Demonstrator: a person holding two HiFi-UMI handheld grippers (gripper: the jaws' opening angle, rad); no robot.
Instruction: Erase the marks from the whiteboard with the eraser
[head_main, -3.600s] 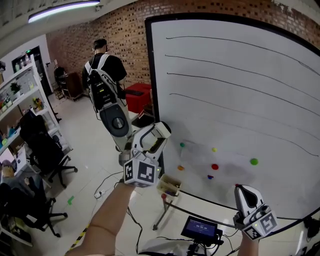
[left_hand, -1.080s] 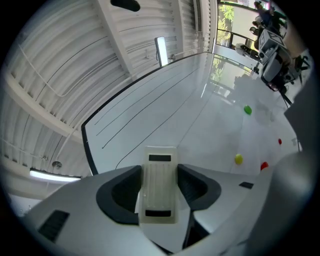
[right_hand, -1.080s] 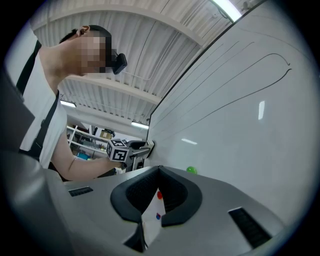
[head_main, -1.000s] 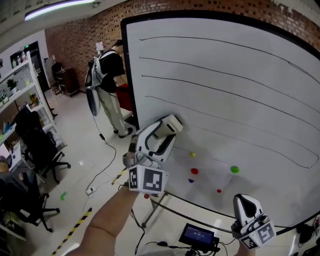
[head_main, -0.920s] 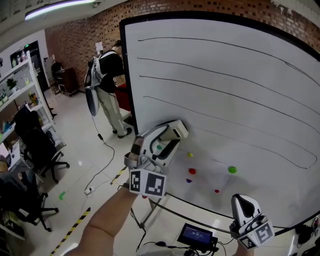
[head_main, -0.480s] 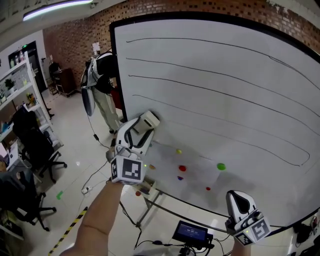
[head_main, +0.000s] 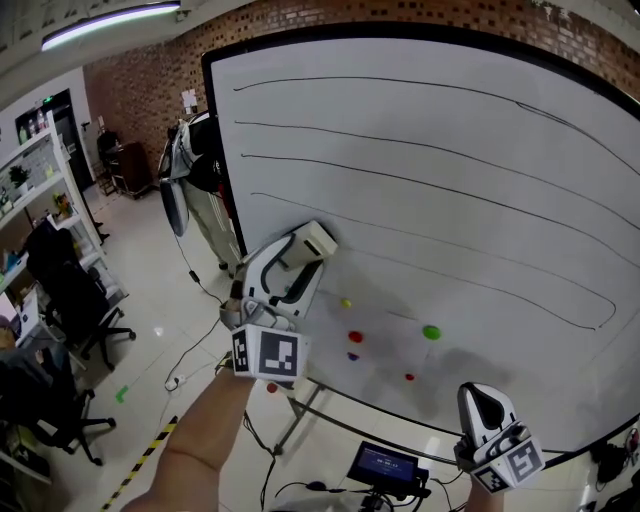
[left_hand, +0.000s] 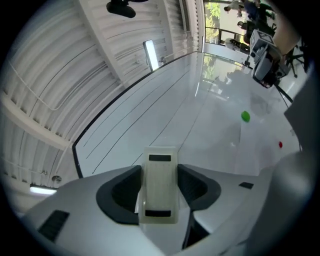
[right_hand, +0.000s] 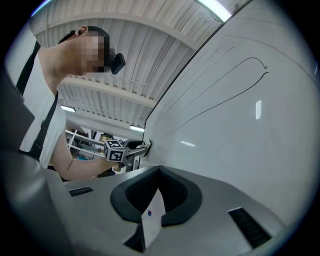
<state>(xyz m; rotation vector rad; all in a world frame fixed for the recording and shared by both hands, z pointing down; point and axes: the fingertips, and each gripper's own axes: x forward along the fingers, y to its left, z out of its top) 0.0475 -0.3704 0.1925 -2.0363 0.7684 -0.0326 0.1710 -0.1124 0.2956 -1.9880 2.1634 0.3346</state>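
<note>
The whiteboard (head_main: 450, 190) bears several long black lines (head_main: 400, 145) that run left to right and join at the right end. My left gripper (head_main: 308, 250) is shut on the pale block eraser (head_main: 318, 238), which is at the board's lower left, just under the fourth line. In the left gripper view the eraser (left_hand: 159, 187) sits upright between the jaws, facing the board (left_hand: 200, 115). My right gripper (head_main: 478, 400) hangs low at the bottom right, its jaws together and clear of the board. In the right gripper view the jaws (right_hand: 152, 210) meet at a tip.
Small coloured magnets, green (head_main: 431, 332), red (head_main: 354, 337) and yellow (head_main: 345, 302), dot the board's lower part. A person wearing a rig (head_main: 195, 160) stands beyond the board's left edge. Office chairs (head_main: 75, 300) stand at the left. A small screen (head_main: 385, 463) sits below the board.
My left gripper with the eraser swung toward the board's left edge, then came back right and slightly up. The whole board has slid left in the head view. The right gripper stays low.
</note>
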